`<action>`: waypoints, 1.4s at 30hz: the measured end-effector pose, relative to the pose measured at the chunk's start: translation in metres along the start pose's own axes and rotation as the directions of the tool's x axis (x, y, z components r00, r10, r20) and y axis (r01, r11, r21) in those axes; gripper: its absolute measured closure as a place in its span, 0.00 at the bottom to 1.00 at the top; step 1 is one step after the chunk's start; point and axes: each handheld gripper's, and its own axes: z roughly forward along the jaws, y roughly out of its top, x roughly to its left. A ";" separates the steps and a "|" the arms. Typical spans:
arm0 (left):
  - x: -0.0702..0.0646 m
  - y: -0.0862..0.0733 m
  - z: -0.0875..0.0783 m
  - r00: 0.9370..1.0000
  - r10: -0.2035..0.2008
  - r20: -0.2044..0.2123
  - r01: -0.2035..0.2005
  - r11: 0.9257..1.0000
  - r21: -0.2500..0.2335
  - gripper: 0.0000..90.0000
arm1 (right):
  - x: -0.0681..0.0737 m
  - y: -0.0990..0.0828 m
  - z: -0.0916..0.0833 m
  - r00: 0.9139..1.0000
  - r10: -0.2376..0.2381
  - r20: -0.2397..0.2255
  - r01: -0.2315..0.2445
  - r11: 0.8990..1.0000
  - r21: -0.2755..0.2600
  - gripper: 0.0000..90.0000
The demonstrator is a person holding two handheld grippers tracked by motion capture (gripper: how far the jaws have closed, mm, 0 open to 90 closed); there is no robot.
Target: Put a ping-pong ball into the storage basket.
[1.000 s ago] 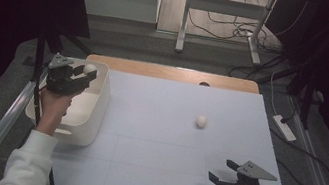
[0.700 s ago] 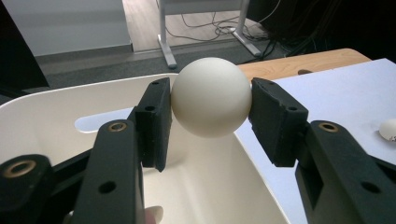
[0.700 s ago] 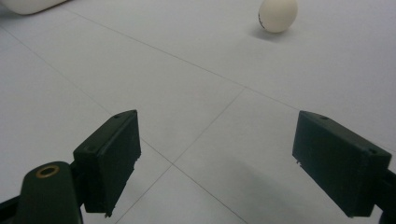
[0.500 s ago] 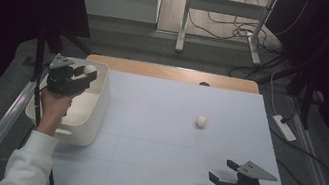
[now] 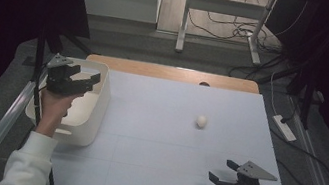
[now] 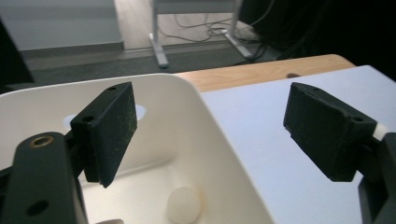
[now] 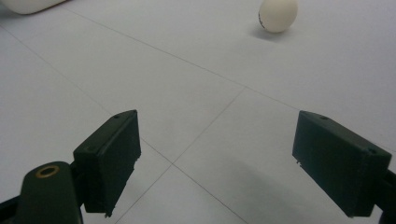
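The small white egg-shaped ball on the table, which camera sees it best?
The right gripper view: the small white egg-shaped ball looks big and sharp there, resting on the pale blue table with its shadow. The high view shows it as a tiny white dot mid-table.

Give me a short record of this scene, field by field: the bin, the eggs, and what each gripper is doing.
bin: white bin at the table's left edge
egg in bin: one egg on the bin floor
egg on table: one egg lying apart on the white mat
left gripper: above the bin, jaws just opened, nothing between them
right gripper: open, low over the mat, short of the table egg
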 end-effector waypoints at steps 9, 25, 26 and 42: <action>-0.019 0.001 -0.007 0.994 0.039 0.100 -0.036 0.999 -0.026 0.20 | 0.000 0.000 0.000 1.000 0.001 0.002 -0.001 1.000 -0.004 0.17; -0.039 -0.003 -0.011 0.971 0.066 0.229 -0.056 0.997 -0.052 0.20 | 0.001 0.003 0.001 1.000 0.008 -0.001 -0.008 1.000 -0.016 0.17; -0.043 -0.005 -0.011 0.967 0.066 0.247 -0.056 0.997 -0.047 0.20 | 0.001 0.004 0.001 1.000 0.007 0.000 -0.007 1.000 -0.016 0.17; -0.066 -0.014 -0.011 0.934 0.111 0.339 -0.102 0.994 -0.045 0.20 | -0.001 0.004 0.005 1.000 0.017 0.006 -0.017 1.000 -0.014 0.17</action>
